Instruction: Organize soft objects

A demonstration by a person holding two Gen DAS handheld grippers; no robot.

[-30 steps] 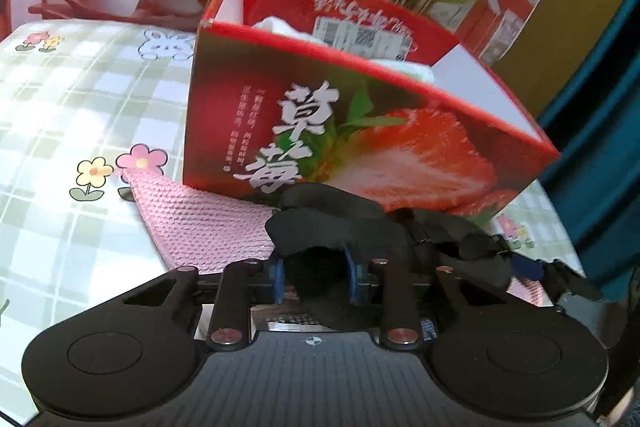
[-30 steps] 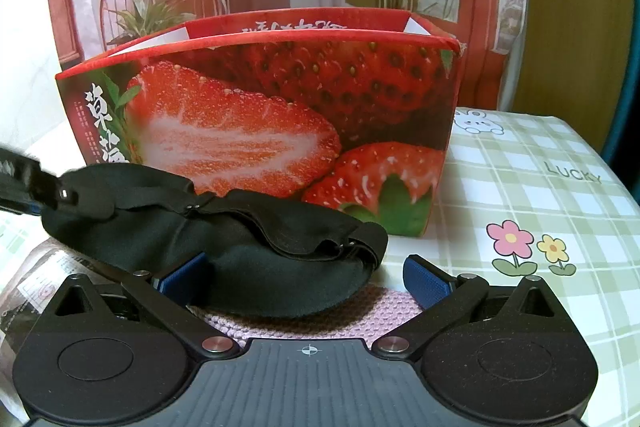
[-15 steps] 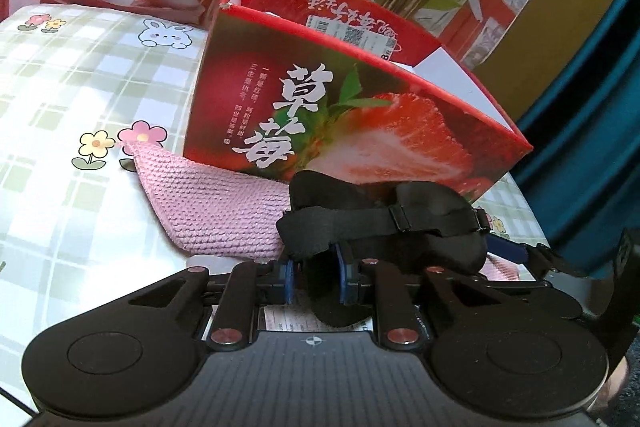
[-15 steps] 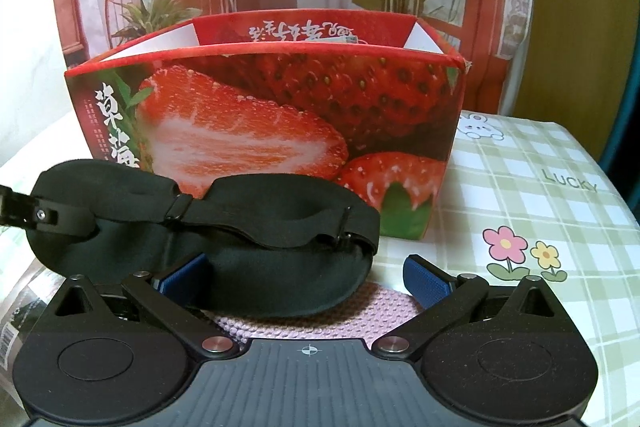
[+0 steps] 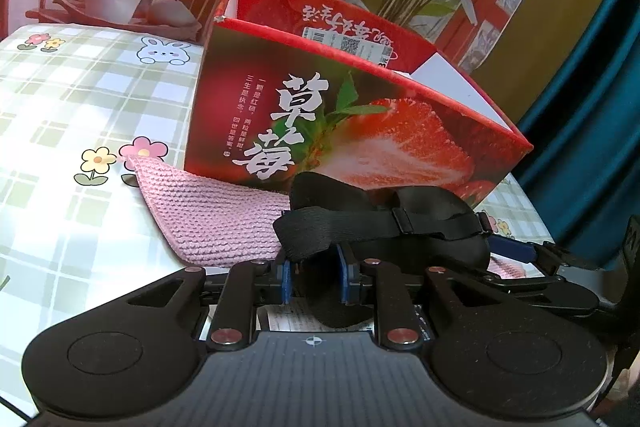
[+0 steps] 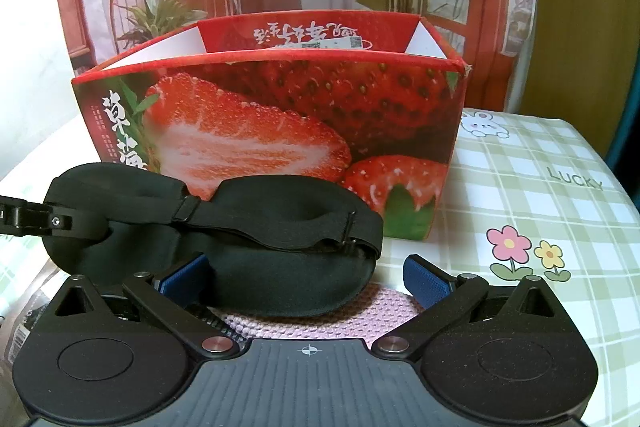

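Note:
My left gripper (image 5: 314, 273) is shut on one end of a black sleep mask (image 5: 384, 223) and holds it up in front of the red strawberry box (image 5: 340, 131). In the right wrist view the mask (image 6: 224, 243) hangs across my right gripper (image 6: 308, 273), which is open with its blue pads (image 6: 424, 277) on either side of the mask's free end. A pink knitted cloth (image 5: 212, 211) lies on the table under the mask; it also shows in the right wrist view (image 6: 372, 311). The box (image 6: 280, 123) is open at the top.
The table has a green checked cloth (image 5: 60, 115) with flower and rabbit prints. A printed packet (image 6: 28, 319) lies at the lower left of the right wrist view. A backdrop with plants stands behind the box. A blue curtain (image 5: 592, 147) hangs at the right.
My left gripper has lifted and drawn the mask back, so it now hangs stretched and flatter in front of the box. My right gripper has stayed open beneath it.

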